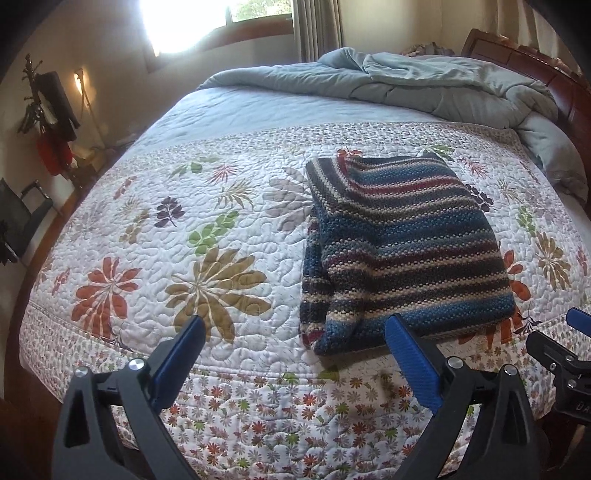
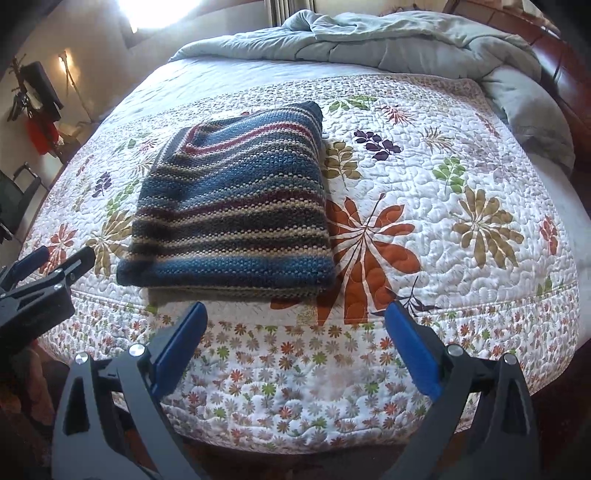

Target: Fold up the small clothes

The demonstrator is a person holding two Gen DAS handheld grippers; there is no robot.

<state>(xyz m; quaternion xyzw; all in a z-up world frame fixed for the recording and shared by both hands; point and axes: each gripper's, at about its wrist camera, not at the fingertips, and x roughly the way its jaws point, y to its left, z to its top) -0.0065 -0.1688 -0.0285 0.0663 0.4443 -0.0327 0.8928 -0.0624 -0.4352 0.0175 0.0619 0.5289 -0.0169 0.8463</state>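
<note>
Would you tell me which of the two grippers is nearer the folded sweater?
The left gripper: its right finger overlaps the striped sweater at its near edge, while the right gripper hovers clear.

At ten o'clock in the left wrist view, the items on the coat stand [image 1: 48, 122] are too dark and small to identify. The window [image 1: 192, 18] at twelve o'clock is blown out by glare. The right gripper [image 1: 569, 339] at three o'clock is cut off by the frame edge.

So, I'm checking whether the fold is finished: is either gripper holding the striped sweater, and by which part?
Nothing is held. The left gripper and right gripper are both open, clear of the folded striped sweater.
</note>
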